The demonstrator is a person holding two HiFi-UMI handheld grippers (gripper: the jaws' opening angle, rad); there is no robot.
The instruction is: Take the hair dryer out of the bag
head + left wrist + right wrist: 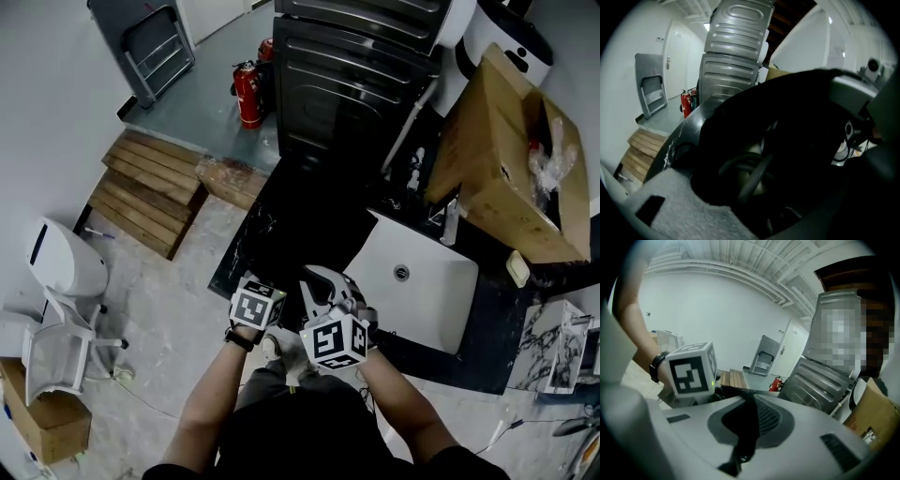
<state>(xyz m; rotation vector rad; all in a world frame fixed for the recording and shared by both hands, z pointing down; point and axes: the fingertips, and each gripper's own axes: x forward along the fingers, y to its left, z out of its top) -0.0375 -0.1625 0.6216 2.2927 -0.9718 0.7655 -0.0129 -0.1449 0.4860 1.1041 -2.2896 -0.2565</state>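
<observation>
Counter [281, 225] is black stone, with its near edge right in front of me. Both grippers hang short of that edge, cubes close side by side.

Right gripper [745, 439]: jaws pressed together on a fold of the black bag [757, 416], with mesh fabric pinched in the seam between them.

Left gripper [771, 206]: jaws spread, and the bag mouth fills the gap. The lower-left pad lies along the fabric; can't tell if it presses.

Hair dryer [750, 171] sits inside the bag. Only cord loops and a pale bit of body show through the opening.

Room to move:
- **Ahead right:** white sink [422, 281] just beyond the grippers.
- **Ahead left:** bare black counter top.
- **Further back:** cardboard box [497, 159] tilted at the counter's right end, and dark stacked machines [361, 66] closing off the far edge.
- **Left of the counter:** pale floor [159, 309], with wooden pallets [150, 192] and a red fire extinguisher [248, 94] well apart from me.
</observation>
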